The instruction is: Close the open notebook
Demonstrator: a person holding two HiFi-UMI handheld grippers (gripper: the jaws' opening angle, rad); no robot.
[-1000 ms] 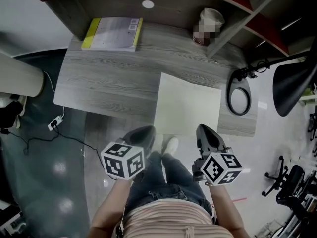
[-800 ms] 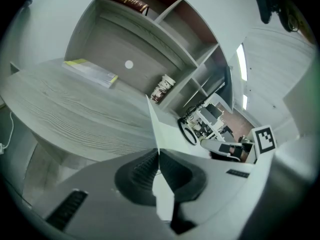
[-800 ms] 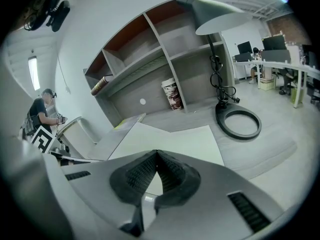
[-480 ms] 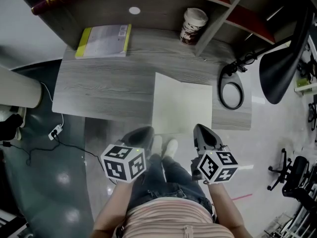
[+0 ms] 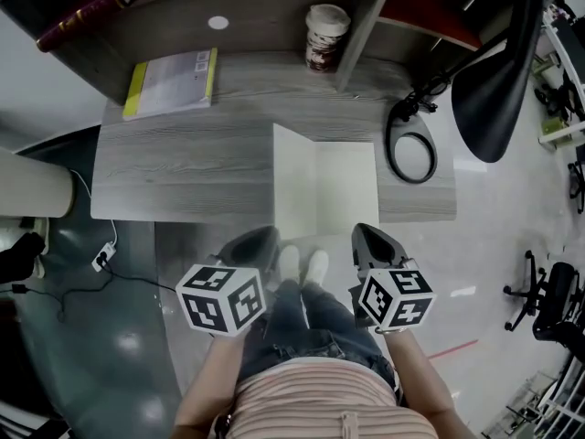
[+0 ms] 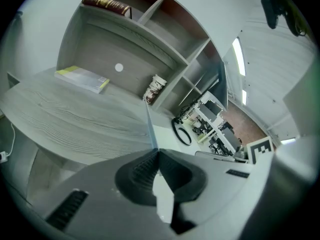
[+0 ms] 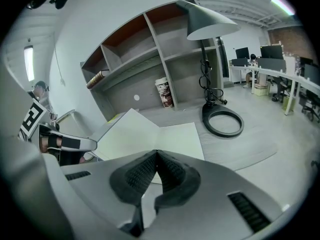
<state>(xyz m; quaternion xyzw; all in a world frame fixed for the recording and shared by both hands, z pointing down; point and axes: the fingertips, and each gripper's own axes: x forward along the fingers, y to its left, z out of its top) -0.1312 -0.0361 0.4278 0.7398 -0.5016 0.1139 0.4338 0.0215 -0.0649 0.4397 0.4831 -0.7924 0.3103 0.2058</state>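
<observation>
Grey wood desk (image 5: 183,172) before me. On it: open notebook (image 5: 343,186) at near edge, left page tilted up; yellow-edged book (image 5: 172,82) far left; paper cup (image 5: 325,37) at back; lamp base (image 5: 411,149) right.

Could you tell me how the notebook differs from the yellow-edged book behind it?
The notebook is open, left leaf raised; the yellow-edged book lies shut. The notebook's pages are blank; the book's cover is printed. The left gripper pinches the notebook; the book is untouched. Both rest on the desk.
</observation>
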